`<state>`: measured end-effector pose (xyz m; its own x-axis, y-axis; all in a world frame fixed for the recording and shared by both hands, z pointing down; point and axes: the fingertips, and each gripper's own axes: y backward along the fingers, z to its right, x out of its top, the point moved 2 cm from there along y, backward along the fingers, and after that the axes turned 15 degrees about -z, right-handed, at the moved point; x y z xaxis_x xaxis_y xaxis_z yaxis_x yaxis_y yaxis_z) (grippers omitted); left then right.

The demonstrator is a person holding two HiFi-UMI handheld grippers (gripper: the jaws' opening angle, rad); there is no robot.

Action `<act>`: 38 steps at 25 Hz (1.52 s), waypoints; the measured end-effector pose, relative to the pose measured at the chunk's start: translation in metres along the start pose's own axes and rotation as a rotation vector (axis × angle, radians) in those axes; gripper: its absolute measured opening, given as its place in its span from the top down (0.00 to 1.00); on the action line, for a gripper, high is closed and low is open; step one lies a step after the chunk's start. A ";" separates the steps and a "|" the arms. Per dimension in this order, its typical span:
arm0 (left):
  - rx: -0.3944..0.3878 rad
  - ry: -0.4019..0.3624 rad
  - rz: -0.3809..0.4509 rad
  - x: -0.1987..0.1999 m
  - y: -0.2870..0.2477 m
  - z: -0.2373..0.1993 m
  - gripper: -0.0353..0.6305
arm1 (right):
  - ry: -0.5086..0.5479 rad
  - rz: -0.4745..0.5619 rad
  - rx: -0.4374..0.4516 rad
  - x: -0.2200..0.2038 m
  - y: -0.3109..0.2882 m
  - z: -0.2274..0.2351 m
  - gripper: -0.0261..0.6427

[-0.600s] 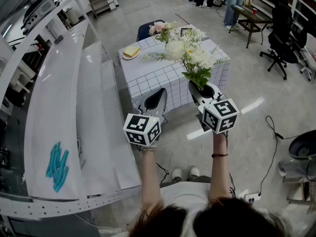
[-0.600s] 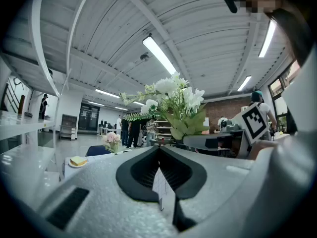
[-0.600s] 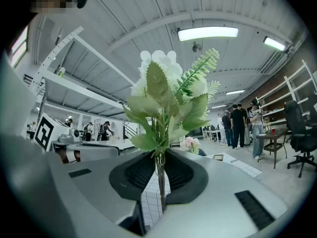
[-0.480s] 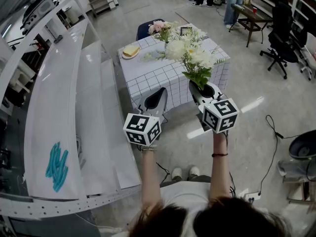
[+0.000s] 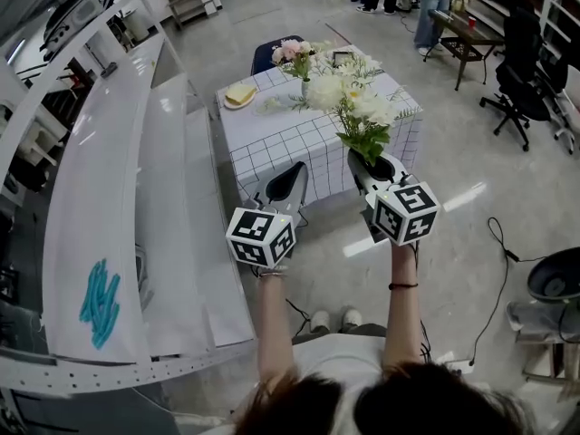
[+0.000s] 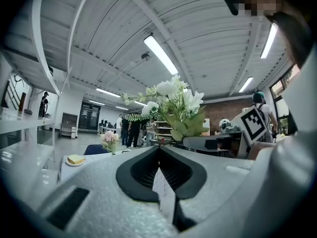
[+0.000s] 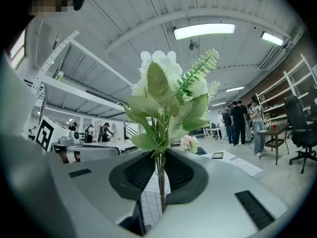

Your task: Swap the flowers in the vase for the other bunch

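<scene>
The grey left gripper (image 5: 288, 184) is empty, its jaws shut. The right gripper (image 5: 373, 169) clamps the stems of the white artificial flower bunch with green leaves (image 5: 353, 98). Pink flowers (image 5: 292, 54) stand at the far edge of the grid-clothed table (image 5: 290, 143); the left gripper should probably lift them straight up first.

left gripper (image 6: 159, 148) closed and empty, white bunch (image 6: 173, 100) just to its right

its 2 jaws meet at the tips with nothing between them; a sliver of checked cloth (image 6: 160, 183) shows in the slit below. the white bunch rises upright from the right gripper (image 6: 208, 143), whose marker cube (image 6: 252, 124) sits behind. far left, pink flowers (image 6: 109, 137) and a plate (image 6: 75, 161) with 1 yellow slice.
</scene>
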<state>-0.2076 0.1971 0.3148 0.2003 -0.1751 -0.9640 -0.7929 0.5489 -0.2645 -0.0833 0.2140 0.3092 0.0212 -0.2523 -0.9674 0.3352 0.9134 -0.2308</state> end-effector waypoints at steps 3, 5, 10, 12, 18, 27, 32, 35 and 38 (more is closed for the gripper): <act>0.009 0.004 0.003 0.002 -0.006 0.002 0.93 | -0.010 0.007 0.013 0.002 0.001 0.008 0.88; 0.016 0.009 0.006 0.004 -0.010 0.005 0.93 | -0.013 -0.001 0.021 0.001 0.002 0.014 0.88; 0.030 0.024 -0.003 -0.003 -0.024 0.018 0.93 | -0.034 -0.016 0.034 -0.010 0.007 0.029 0.88; 0.038 0.035 -0.016 -0.008 -0.027 0.020 0.93 | -0.055 -0.021 0.047 -0.014 0.008 0.031 0.88; 0.060 0.061 -0.017 -0.010 -0.029 0.026 0.93 | -0.068 -0.035 0.068 -0.021 0.010 0.036 0.88; 0.069 0.059 -0.046 -0.010 -0.034 0.019 0.93 | -0.085 -0.034 0.086 -0.018 -0.002 0.041 0.88; 0.070 0.070 -0.046 -0.012 -0.047 0.002 0.93 | -0.080 -0.042 0.083 -0.018 -0.021 0.047 0.88; 0.070 0.086 -0.043 -0.012 -0.056 -0.016 0.93 | -0.083 -0.047 0.076 -0.017 -0.035 0.054 0.88; 0.059 0.094 -0.038 -0.008 -0.070 -0.031 0.93 | -0.090 -0.050 0.065 -0.015 -0.049 0.064 0.88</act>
<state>-0.1714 0.1350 0.3420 0.1727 -0.2708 -0.9470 -0.7497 0.5874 -0.3047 -0.0396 0.1521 0.3417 0.0861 -0.3270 -0.9411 0.3979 0.8773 -0.2684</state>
